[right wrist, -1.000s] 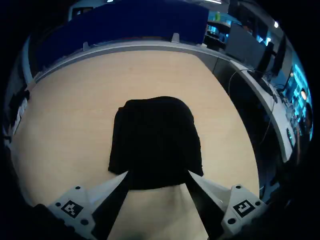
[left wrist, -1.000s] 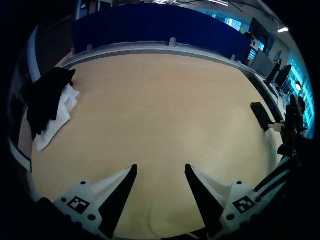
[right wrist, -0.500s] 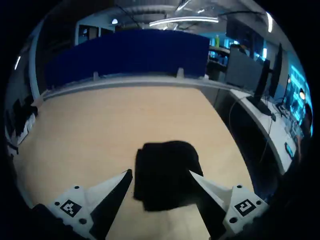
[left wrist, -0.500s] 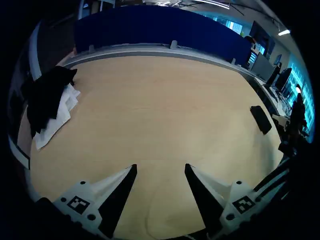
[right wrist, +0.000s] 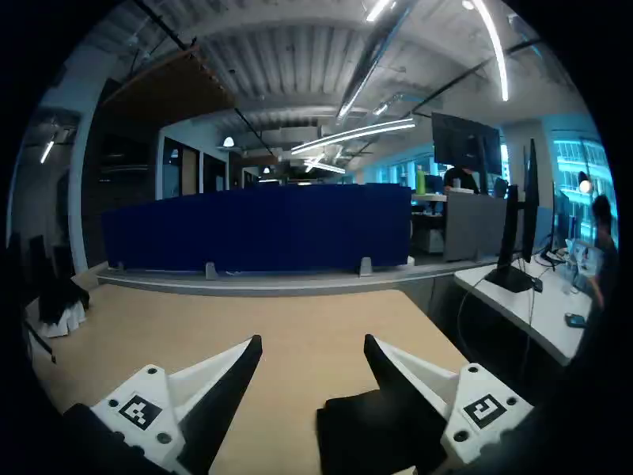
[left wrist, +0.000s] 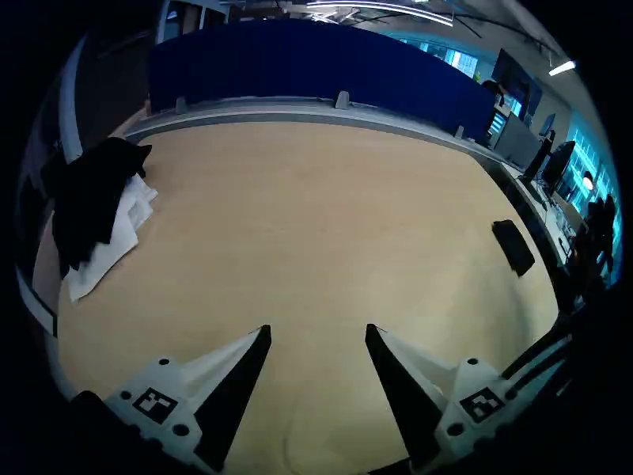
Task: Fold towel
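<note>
Right gripper (right wrist: 311, 340) level over table (right wrist: 316, 321), jaws apart, nothing between tips. Black folded towel (right wrist: 368, 427) flat on table, low in view, partly behind one finger. Blue partition (right wrist: 261, 226) along far table edge. Dark and white cloth pile (right wrist: 59, 305) at far left corner. White desk (right wrist: 546, 313) alongside, well apart from towel, monitor (right wrist: 526, 210) upright on it. Strip lights (right wrist: 356, 134) on ceiling.

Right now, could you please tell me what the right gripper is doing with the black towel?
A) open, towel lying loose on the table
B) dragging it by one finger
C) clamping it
A: the right gripper is open, and the towel lies flat on the table, unheld.
</note>
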`<action>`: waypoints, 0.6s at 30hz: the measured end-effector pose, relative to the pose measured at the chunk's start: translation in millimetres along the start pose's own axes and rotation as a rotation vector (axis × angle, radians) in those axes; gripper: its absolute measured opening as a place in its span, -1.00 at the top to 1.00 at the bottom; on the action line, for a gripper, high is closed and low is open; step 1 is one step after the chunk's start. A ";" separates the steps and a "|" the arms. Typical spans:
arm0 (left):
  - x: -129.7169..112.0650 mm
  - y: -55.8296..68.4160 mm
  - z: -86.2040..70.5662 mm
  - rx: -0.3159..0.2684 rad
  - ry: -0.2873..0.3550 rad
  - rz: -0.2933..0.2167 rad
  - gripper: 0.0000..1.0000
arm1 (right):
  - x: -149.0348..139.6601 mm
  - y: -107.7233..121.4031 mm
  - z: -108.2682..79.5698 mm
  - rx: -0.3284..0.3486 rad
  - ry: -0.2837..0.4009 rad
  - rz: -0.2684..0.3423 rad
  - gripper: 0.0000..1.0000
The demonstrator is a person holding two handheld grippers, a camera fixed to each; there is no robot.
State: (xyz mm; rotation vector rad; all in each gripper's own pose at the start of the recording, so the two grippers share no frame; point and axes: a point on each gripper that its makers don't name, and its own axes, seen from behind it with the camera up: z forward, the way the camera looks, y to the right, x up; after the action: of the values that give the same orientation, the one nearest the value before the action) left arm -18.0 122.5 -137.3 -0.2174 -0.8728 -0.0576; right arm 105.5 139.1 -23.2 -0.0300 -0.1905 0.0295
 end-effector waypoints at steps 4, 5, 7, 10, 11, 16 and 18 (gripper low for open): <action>7.1 -0.5 2.8 0.000 0.028 0.001 -0.76 | 6.3 -7.6 1.0 -0.002 0.014 -0.012 -1.00; 9.9 -1.0 3.5 0.001 0.039 -0.001 -0.76 | 7.9 -9.9 0.9 -0.003 0.019 -0.016 -1.00; 18.5 -2.4 4.5 0.001 0.073 -0.010 -0.77 | 9.5 -16.0 0.7 0.002 0.024 -0.024 -1.00; 37.6 -5.6 4.2 -0.001 0.148 -0.035 -0.76 | 10.3 -25.6 0.4 0.012 0.023 -0.030 -1.00; 45.3 -7.1 3.3 -0.002 0.178 -0.045 -0.76 | 10.8 -28.3 0.2 0.013 0.023 -0.029 -1.00; 91.8 -15.9 -8.2 -0.006 0.362 -0.086 -0.76 | 13.2 -44.1 -1.4 0.026 0.023 -0.019 -1.00; 109.4 -19.4 -13.9 -0.004 0.433 -0.093 -0.76 | 12.9 -50.1 -1.8 0.033 0.017 -0.014 -1.00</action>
State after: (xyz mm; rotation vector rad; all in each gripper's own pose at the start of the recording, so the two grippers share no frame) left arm 60.0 104.9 -59.0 -0.1596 -0.4510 -0.1862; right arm 119.8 89.4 -20.9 0.0039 -0.1735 0.0182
